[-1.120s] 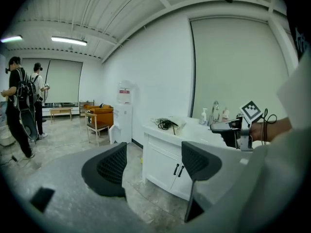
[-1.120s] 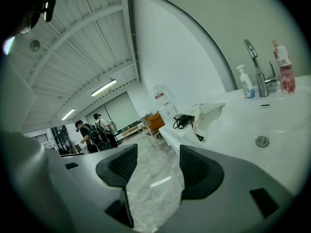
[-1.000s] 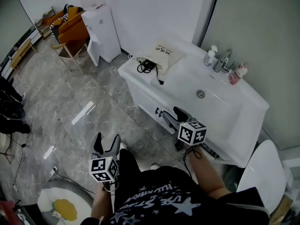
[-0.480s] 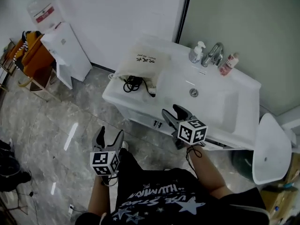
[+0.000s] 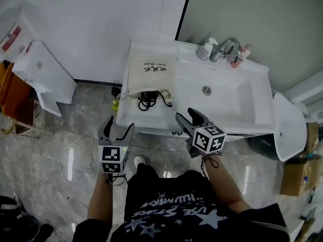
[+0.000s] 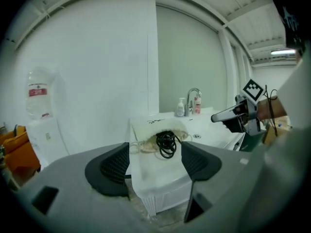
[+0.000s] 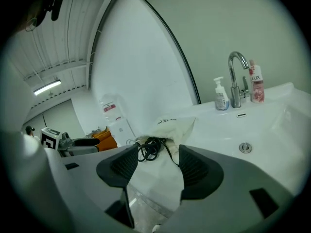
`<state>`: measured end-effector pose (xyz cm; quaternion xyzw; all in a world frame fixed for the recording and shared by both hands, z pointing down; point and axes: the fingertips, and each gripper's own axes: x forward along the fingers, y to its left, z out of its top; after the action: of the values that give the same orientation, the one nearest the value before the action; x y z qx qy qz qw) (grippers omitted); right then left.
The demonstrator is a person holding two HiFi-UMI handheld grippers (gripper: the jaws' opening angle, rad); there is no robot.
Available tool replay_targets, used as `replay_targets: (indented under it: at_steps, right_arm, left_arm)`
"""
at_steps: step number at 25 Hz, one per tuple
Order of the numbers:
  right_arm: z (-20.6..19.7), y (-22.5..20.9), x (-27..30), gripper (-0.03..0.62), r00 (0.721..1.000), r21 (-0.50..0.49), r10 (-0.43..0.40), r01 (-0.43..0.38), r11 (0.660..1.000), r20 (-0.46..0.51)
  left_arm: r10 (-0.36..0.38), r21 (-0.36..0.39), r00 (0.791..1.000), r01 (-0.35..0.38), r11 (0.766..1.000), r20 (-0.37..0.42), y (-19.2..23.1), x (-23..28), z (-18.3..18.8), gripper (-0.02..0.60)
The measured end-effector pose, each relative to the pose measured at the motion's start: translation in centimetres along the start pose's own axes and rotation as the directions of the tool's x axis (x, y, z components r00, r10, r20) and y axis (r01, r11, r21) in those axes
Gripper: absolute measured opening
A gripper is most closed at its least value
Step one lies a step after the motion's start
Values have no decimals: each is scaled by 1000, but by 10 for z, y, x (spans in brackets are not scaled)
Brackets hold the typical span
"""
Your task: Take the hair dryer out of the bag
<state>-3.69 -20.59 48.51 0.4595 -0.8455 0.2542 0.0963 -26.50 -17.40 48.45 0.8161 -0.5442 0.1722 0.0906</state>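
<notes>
floor (image 5: 65, 150): grey glossy tiles, spread below and in front of the bag.
tabletop (image 5: 133, 116): white, and it carried the bag at its left end.
sink (image 5: 227, 100): was sunk into the tabletop just right of the bag.
bag (image 5: 150, 70): cream cloth, lay flat with its open mouth toward the person.
right gripper (image 5: 187, 116): jaws stood apart with nothing between them, clear of the bag, in front and to the right of its mouth.
left gripper (image 5: 119, 127): jaws stood apart and empty, clear of the bag, in front and just left of its mouth.
hair dryer: its body did not show; only a cord came out of the bag.
cord (image 5: 149, 99): black and coiled, lay at the bag's mouth on the tabletop.
faucet (image 5: 225, 48): chrome, stood well right of the bag, behind the sink.
soap pump (image 5: 204, 49): stood between the bag and the faucet.
pink bottle (image 5: 244, 54): stood farthest right of the bag, past the faucet.
</notes>
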Motion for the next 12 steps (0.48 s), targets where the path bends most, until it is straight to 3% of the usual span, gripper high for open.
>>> replay_targets:
  at_steps: [3,6,12]
  right_arm:
    - [3,5,2,249,999,11,-51,51,999,18]
    - [6,4,1,246,994,30,-106,105,994,38]
    - [6,6,4,242,985,61,-167,164,985,47]
  left_arm:
    - [-29,107,999,26,994,20,15,19,13,335]
    - [-80,234,996,71,970,29,18,43,24,277]
    - [-189,433,982,182,883,-27,12,77,29,241]
